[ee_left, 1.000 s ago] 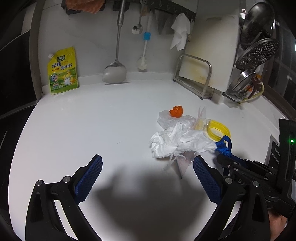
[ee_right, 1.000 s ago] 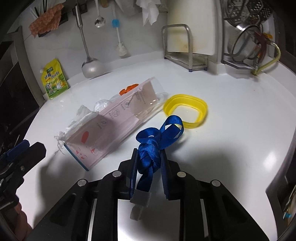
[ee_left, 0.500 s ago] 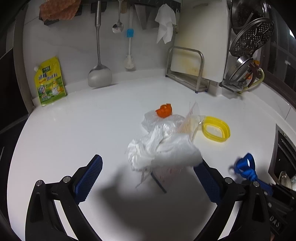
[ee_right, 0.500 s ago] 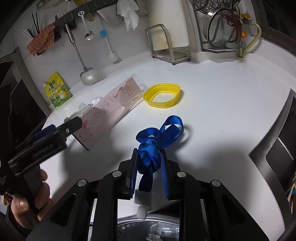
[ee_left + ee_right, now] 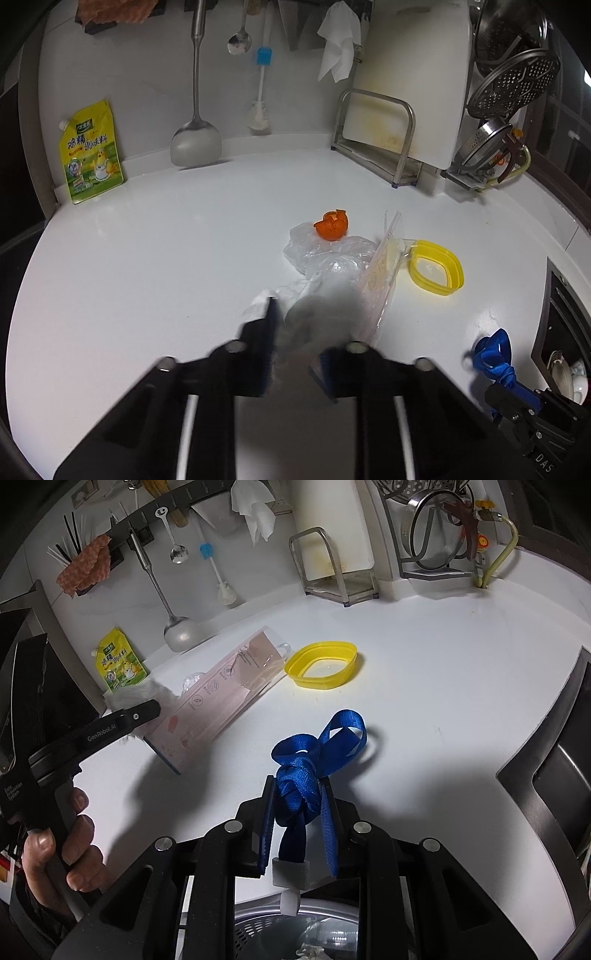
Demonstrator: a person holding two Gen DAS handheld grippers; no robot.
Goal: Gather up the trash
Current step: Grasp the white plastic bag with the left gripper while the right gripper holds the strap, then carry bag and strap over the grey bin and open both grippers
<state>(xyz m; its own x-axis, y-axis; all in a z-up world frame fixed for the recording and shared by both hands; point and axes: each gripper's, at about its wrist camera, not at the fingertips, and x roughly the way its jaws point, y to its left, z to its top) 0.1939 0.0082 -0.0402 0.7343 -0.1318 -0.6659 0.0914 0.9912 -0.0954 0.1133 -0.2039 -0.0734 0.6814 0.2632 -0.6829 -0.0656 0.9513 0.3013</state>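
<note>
My left gripper (image 5: 295,332) has closed on the crumpled white tissue (image 5: 310,310), which looks blurred between its jaws; from the right wrist view the tissue (image 5: 136,696) sticks out past the left gripper (image 5: 147,710). A pink-printed clear packet (image 5: 380,273) lies just to its right, also seen in the right wrist view (image 5: 221,698). Orange peel (image 5: 332,225) rests on crumpled clear plastic (image 5: 325,251). A yellow plastic ring lid (image 5: 437,271) lies further right. My right gripper (image 5: 301,797) is shut on a knotted blue strap (image 5: 306,764), held over a metal bin (image 5: 303,934).
A yellow seasoning pouch (image 5: 92,151) leans on the back wall. A ladle (image 5: 195,140), brush and spoon hang above. A cutting-board rack (image 5: 376,140) and strainers (image 5: 513,81) stand at back right. A dark sink edge (image 5: 546,760) is on the right.
My left gripper has closed from wide open onto the white tissue. My right gripper has carried the blue strap back toward the counter's near edge, over the bin.
</note>
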